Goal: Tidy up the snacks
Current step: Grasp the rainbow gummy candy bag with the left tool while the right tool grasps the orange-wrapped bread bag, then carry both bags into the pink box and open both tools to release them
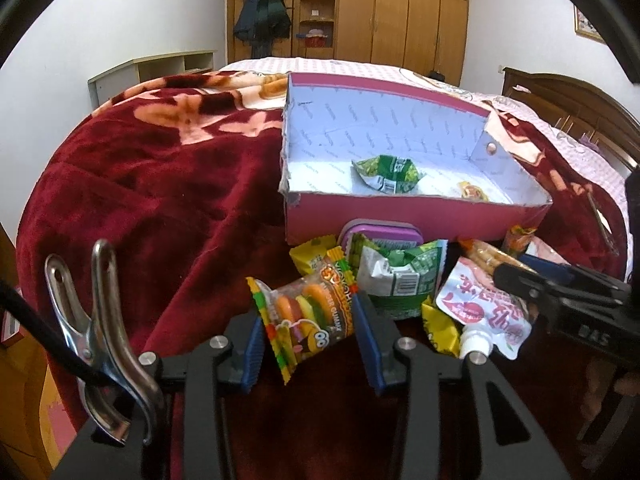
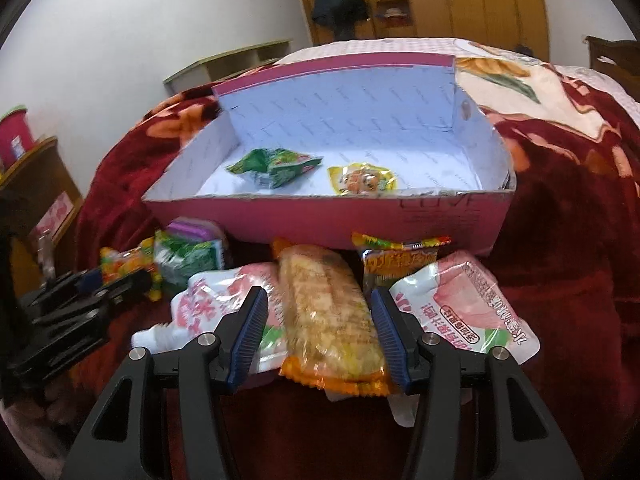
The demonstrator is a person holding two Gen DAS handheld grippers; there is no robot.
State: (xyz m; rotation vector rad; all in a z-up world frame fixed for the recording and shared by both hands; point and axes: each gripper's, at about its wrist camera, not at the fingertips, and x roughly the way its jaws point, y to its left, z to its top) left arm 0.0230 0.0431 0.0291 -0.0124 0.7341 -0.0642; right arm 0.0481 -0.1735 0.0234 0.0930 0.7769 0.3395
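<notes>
On the red blanket (image 1: 160, 184) — left fingers (image 1: 366, 320) pinch the gummy packet (image 1: 308, 316); right fingers (image 2: 386, 328) clasp the cracker pack (image 2: 328, 320).

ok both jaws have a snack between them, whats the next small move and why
Probably lift both snacks and carry them over the near wall of the pink box. The left gripper looks closed on the burger gummy packet, and the right gripper on the orange biscuit bar. The box already holds a green packet and a yellow one, with plenty of bare floor.
</notes>
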